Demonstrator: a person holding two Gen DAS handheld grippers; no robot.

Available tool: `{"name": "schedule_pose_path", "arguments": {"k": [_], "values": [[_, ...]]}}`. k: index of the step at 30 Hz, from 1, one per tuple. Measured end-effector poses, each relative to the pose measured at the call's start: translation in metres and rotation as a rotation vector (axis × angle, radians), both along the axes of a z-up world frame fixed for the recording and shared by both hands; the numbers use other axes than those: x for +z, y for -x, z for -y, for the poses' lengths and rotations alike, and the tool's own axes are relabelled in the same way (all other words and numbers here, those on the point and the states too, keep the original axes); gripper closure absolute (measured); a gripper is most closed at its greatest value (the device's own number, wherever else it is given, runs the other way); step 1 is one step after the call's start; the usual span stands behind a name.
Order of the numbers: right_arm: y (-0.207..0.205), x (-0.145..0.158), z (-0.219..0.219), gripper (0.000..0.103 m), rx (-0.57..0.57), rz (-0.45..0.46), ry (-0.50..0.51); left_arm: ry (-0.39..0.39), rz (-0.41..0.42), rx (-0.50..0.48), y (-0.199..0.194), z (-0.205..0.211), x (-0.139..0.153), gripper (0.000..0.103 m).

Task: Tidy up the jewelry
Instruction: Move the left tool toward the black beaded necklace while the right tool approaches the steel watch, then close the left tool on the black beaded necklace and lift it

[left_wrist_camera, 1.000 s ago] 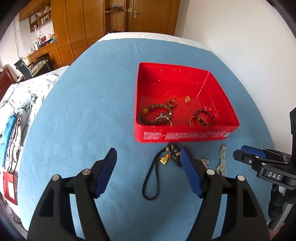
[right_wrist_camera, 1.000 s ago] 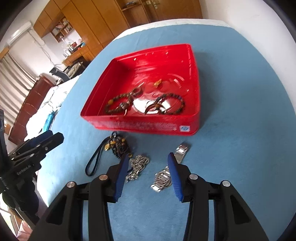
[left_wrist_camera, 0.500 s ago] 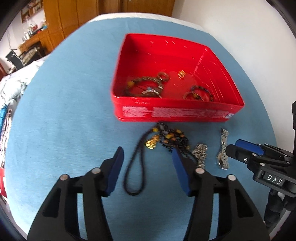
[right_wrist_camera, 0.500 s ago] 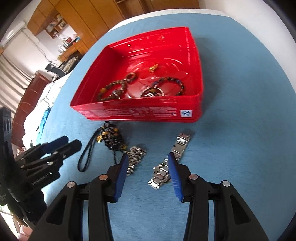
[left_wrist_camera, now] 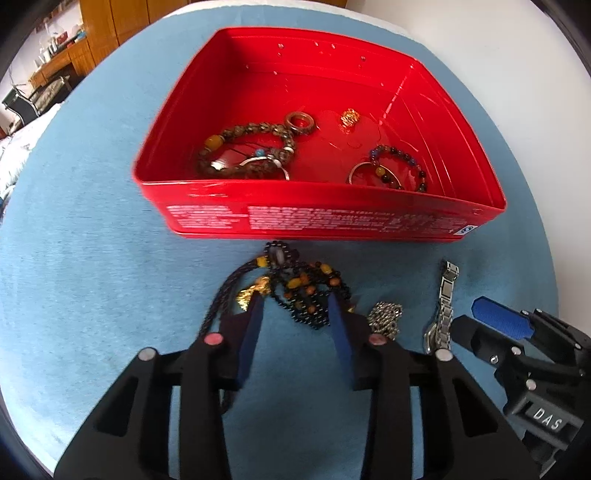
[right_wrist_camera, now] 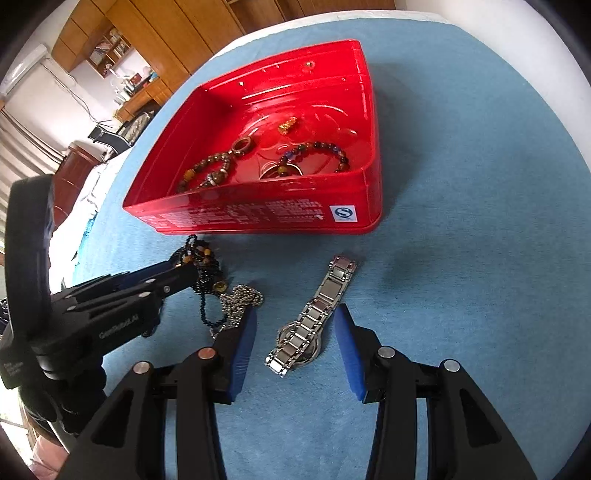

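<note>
A red tray point(left_wrist_camera: 332, 218) point(right_wrist_camera: 258, 218) on the blue cloth holds beaded bracelets point(left_wrist_camera: 243, 147), rings and a gold charm point(left_wrist_camera: 349, 117). In front of it lie a black beaded necklace with amber beads and a cord point(left_wrist_camera: 303, 288) point(right_wrist_camera: 203, 266), a silver chain point(left_wrist_camera: 386, 317) point(right_wrist_camera: 240, 299) and a silver watch point(left_wrist_camera: 443, 306) point(right_wrist_camera: 314, 317). My left gripper point(left_wrist_camera: 295, 306) is open, its fingers on either side of the black necklace. My right gripper point(right_wrist_camera: 295, 317) is open, its fingers on either side of the watch.
The blue cloth point(right_wrist_camera: 480, 221) covers a round table. A white wall point(left_wrist_camera: 480, 37) lies behind on the right. Wooden cabinets point(right_wrist_camera: 184, 22) and a bed point(left_wrist_camera: 22, 147) lie to the left. The two grippers are close side by side.
Both grippers have moved forward and down toward the loose jewelry. The left gripper's jaws have narrowed around the black necklace; the right now straddles the watch.
</note>
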State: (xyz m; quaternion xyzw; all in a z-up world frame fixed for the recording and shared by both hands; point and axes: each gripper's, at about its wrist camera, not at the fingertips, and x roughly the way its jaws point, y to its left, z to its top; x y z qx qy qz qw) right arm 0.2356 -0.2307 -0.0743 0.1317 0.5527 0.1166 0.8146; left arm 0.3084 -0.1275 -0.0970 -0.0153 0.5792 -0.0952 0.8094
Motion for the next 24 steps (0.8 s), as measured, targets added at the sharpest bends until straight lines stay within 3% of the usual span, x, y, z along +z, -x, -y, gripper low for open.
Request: {"name": "schedule_pose_path", "arguments": {"k": [5,7,13,24], "values": [[-0.001,-0.003,0.003,0.059,0.003,-0.002,-0.006,0.005,-0.018,-0.001,-0.006,0.006,-0.007,0.079],[-0.002,-0.004,0.003,0.059,0.003,-0.004,-0.005,-0.012,-0.014,0.006,-0.008,0.006,-0.008,0.097],[-0.004,-0.005,0.001,0.059,0.004,-0.010,-0.007,0.031,-0.009,-0.007,-0.006,-0.001,-0.001,0.101],[0.005,0.004,-0.001,0.059,-0.001,0.005,-0.006,0.088,0.059,-0.084,0.039,-0.027,0.044,0.101]]}}
